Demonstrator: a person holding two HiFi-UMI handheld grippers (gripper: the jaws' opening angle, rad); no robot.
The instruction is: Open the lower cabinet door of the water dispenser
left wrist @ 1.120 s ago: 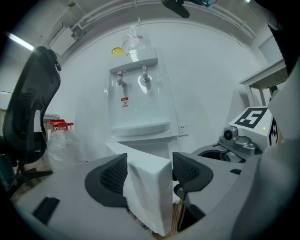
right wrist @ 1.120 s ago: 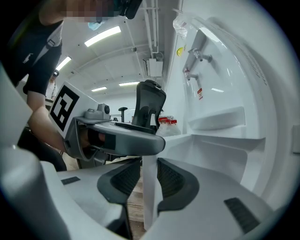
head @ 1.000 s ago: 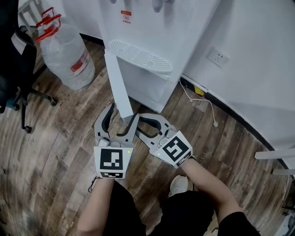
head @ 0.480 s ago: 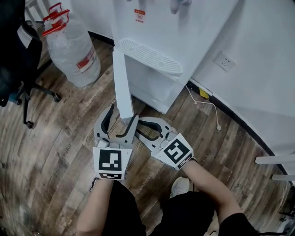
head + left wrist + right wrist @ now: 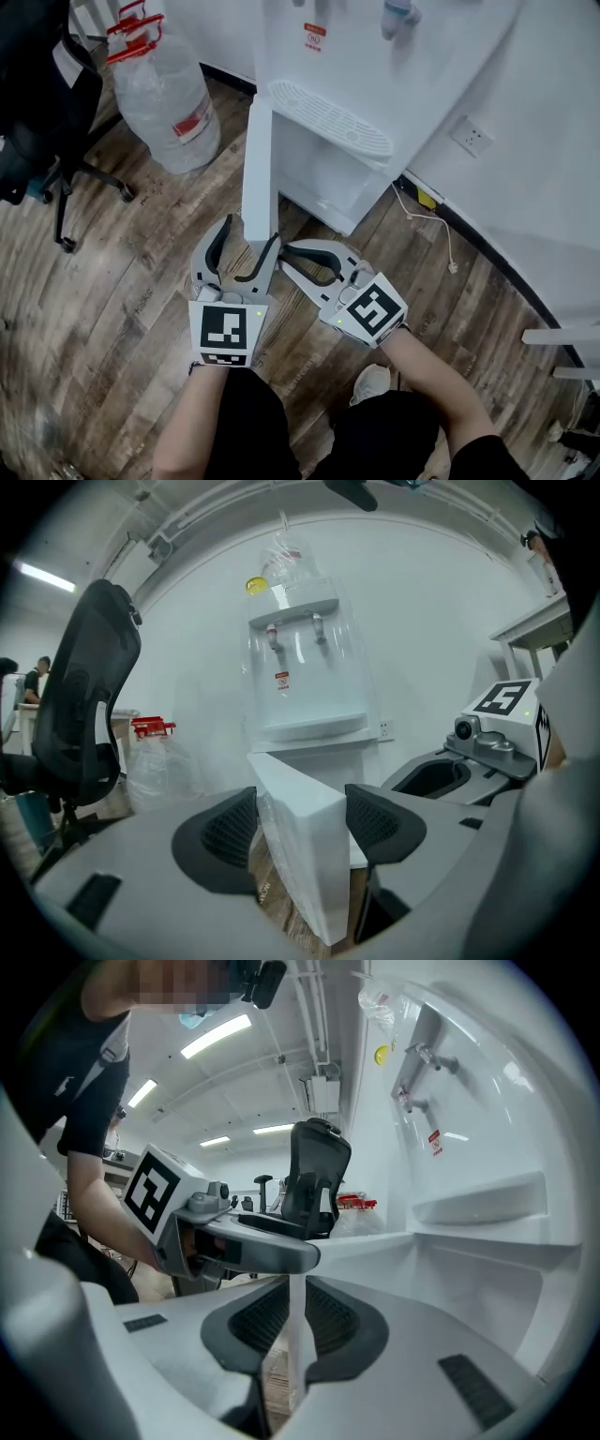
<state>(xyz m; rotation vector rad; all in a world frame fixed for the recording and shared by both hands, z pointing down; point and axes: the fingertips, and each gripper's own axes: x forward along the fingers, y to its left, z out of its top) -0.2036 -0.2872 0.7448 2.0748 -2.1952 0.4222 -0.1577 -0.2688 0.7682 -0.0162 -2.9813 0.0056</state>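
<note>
— Between the left tongs point(image 5: 300, 829), what's gripped?
— The free end of the lower cabinet door point(image 5: 258, 159). The right tongs point(image 5: 292, 1321) are closing on its thin edge, pads against it.
— And the door?
— Standing open from the water dispenser point(image 5: 375, 66), above the wood floor point(image 5: 131, 281).

Red sticker point(image 5: 315, 37) on water dispenser point(image 5: 422, 66), red label point(image 5: 194, 122) on bottle point(image 5: 164, 80), neither legible

The left tongs point(image 5: 300, 829) hold the free edge of the white door point(image 5: 305, 878), with one pad point(image 5: 231, 834) against each face. Behind the door stands the dispenser point(image 5: 305, 705) with two taps point(image 5: 275, 636). At the left are a black chair point(image 5: 94, 705) and a water bottle point(image 5: 159, 761) on the wooden floor point(image 5: 267, 897).
</note>
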